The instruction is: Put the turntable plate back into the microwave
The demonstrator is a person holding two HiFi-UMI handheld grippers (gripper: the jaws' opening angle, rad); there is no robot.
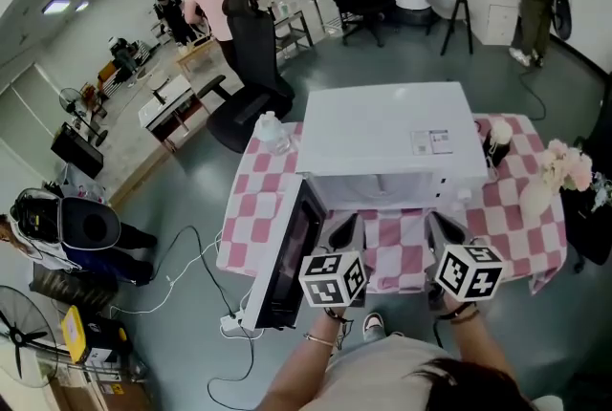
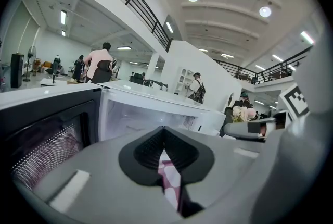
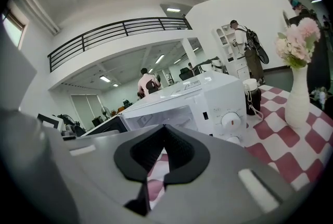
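The white microwave (image 1: 387, 137) stands on a table with a pink-and-white checked cloth (image 1: 402, 251). Its dark door (image 1: 287, 256) hangs open to the left. Both grippers hover side by side just in front of the open cavity, above the cloth. My left gripper (image 1: 342, 229) has its pads (image 2: 151, 147) meeting at the tips with nothing between them. My right gripper (image 1: 446, 229) is shut and empty too. The left gripper view looks into the pale cavity (image 2: 156, 113). I cannot tell whether a glass turntable plate lies inside; none shows on the cloth.
A clear bottle (image 1: 273, 132) stands at the microwave's back left, and a dark jar (image 1: 497, 141) at its right. A white vase of pink flowers (image 3: 299, 98) stands near the table's right edge. Office chairs and people are beyond the table.
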